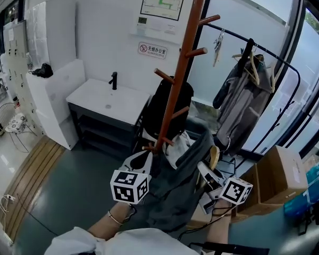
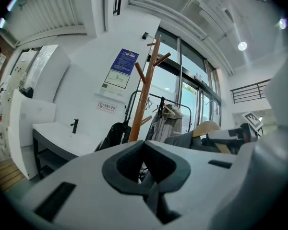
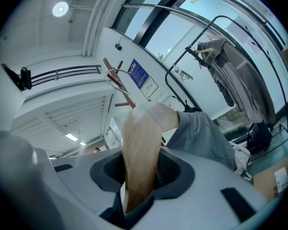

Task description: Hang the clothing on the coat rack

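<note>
A grey garment point(image 1: 175, 190) hangs on a wooden hanger point(image 1: 213, 157) that I carry between both grippers, just in front of the orange-brown coat rack point(image 1: 183, 62). My left gripper point(image 1: 149, 164) is at the garment's left side; in the left gripper view point(image 2: 145, 150) its jaws are closed on a thin fold of grey cloth. My right gripper point(image 1: 206, 170) is shut on the hanger's wooden arm point(image 3: 141, 128), and the garment point(image 3: 201, 133) drapes off to the right. The hanger's metal hook point(image 3: 116, 73) points up near the rack's pegs point(image 3: 120, 87).
A black clothes rail with a grey coat point(image 1: 244, 94) stands at the right by the glass wall. A black chair point(image 1: 167, 108) sits behind the rack's pole. A white sink counter point(image 1: 109, 100) is at the left, a cardboard box point(image 1: 279, 174) at the right.
</note>
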Available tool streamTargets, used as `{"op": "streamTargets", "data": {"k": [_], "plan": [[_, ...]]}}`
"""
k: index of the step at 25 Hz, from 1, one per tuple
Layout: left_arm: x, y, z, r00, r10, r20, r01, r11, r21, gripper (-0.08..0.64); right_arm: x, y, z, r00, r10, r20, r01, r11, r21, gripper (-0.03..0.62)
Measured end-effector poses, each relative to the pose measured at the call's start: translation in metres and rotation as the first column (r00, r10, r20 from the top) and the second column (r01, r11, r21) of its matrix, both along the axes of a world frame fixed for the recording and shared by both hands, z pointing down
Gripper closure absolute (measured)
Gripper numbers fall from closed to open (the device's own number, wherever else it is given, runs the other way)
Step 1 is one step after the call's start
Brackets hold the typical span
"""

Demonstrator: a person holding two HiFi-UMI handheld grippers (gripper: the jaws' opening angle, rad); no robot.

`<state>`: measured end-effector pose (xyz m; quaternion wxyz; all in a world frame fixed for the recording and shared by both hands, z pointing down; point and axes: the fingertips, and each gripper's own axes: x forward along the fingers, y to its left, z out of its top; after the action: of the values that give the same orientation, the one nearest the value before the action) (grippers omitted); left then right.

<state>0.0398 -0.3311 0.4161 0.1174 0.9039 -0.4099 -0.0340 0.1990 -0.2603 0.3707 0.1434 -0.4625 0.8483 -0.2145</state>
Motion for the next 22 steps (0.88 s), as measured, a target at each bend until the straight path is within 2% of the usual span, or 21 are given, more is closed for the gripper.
{"op": "streamTargets", "data": {"k": [2, 7, 11, 14, 18, 22], "plan": [[0.001, -0.013, -0.001, 1.000, -0.002, -0.001, 0.002, 1.000, 0.005, 0.552, 0.000, -0.013, -0.001, 1.000, -0.010, -0.004, 0.010, 1.000, 0.004, 0.456], [0.004, -0.040, -0.001, 1.000, -0.009, -0.002, 0.009, 1.000, 0.008, 0.552, 0.023, -0.041, 0.018, 0.997, 0.072, -0.005, -0.072, 0.995, -0.074, 0.456], [0.005, -0.054, 0.003, 1.000, -0.018, -0.002, 0.018, 1.000, -0.006, 0.552, 0.024, -0.059, 0.021, 0.999, 0.048, -0.006, -0.048, 0.996, -0.074, 0.456], [0.006, -0.065, 0.000, 0.999, -0.034, -0.006, 0.034, 0.999, -0.004, 0.552, 0.017, -0.078, 0.012, 1.000, -0.026, -0.008, 0.025, 0.999, -0.037, 0.456], [0.010, -0.079, -0.008, 0.997, -0.072, -0.012, 0.072, 0.997, 0.006, 0.552, 0.040, -0.103, 0.028, 1.000, 0.025, 0.003, -0.024, 0.992, -0.122, 0.456], [0.014, -0.090, -0.026, 0.993, -0.119, -0.011, 0.119, 0.992, 0.032, 0.552, 0.043, -0.124, 0.022, 0.999, -0.043, -0.019, 0.040, 0.988, -0.149, 0.456]]}}
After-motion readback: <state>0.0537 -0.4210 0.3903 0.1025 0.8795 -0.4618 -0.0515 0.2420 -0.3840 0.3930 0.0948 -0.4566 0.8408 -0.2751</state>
